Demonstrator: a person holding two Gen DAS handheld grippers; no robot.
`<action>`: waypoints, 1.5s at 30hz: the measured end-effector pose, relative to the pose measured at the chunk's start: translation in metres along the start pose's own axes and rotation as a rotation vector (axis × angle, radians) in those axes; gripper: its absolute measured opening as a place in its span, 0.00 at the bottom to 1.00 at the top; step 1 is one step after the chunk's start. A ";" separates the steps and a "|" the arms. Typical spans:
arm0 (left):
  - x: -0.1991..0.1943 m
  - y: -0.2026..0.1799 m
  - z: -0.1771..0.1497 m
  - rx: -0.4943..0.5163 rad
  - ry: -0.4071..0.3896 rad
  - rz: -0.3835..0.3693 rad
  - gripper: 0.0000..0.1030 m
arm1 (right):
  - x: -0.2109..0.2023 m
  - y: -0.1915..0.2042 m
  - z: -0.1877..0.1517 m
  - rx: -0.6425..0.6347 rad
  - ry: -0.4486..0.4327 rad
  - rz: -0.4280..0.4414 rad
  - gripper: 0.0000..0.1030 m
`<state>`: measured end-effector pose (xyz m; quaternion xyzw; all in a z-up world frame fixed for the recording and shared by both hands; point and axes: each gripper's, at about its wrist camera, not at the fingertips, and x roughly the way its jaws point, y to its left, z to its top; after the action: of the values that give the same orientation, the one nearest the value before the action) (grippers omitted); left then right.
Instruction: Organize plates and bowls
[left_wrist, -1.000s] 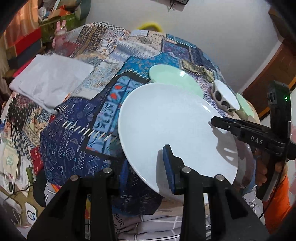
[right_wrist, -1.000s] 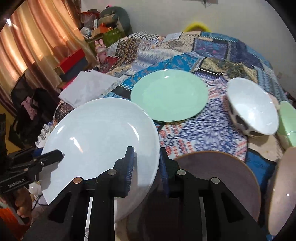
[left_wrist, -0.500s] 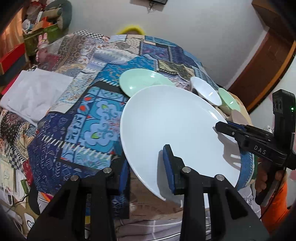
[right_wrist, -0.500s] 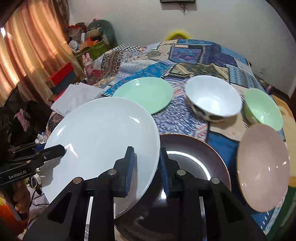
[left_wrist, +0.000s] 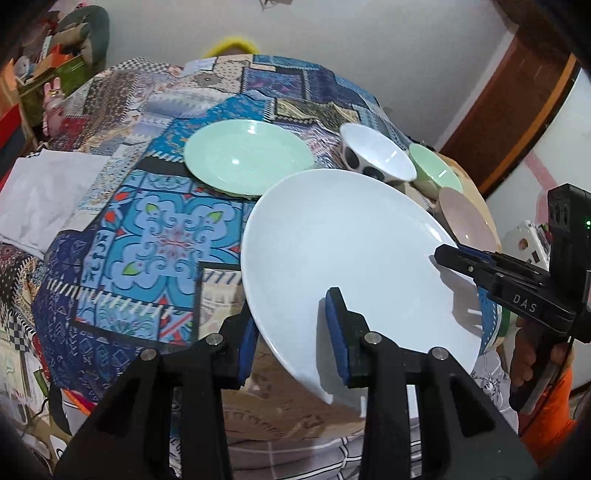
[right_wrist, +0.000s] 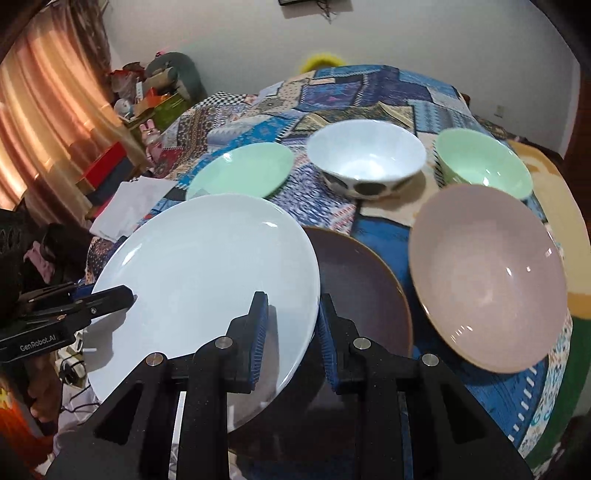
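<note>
Both grippers hold a large white plate (left_wrist: 351, 251) by opposite edges, lifted and tilted above the patchwork-covered table (left_wrist: 147, 236). My left gripper (left_wrist: 291, 343) is shut on its near rim; my right gripper (right_wrist: 291, 332) is shut on the other rim and also shows in the left wrist view (left_wrist: 454, 258). The white plate (right_wrist: 207, 273) partly overlaps a dark brown plate (right_wrist: 362, 295) lying below it. A green plate (right_wrist: 242, 171), a white spotted bowl (right_wrist: 365, 158), a green bowl (right_wrist: 484, 166) and a pink bowl (right_wrist: 487, 273) rest on the table.
A folded white cloth (left_wrist: 40, 192) lies at the table's left side. Curtains (right_wrist: 40, 122) and cluttered shelves (right_wrist: 147, 96) stand to the left. A wooden door frame (left_wrist: 517, 96) is at the right of the left wrist view.
The white plate, held by both grippers, has been carried further back and up from the table, so the brown plate and the bowls beyond it have come into view.
</note>
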<state>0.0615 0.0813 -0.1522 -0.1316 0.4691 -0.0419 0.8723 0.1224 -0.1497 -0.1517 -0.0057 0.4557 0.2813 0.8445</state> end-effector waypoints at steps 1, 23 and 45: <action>0.003 -0.004 0.000 0.009 0.006 0.000 0.34 | 0.000 -0.001 -0.001 0.006 0.000 -0.001 0.24; 0.060 -0.039 0.001 0.085 0.116 0.003 0.38 | -0.004 -0.047 -0.023 0.132 0.011 0.015 0.25; 0.081 -0.047 0.006 0.127 0.115 0.017 0.40 | -0.017 -0.047 -0.027 0.142 -0.008 -0.026 0.26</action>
<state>0.1139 0.0215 -0.2015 -0.0696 0.5160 -0.0714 0.8508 0.1171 -0.2043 -0.1658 0.0493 0.4708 0.2373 0.8483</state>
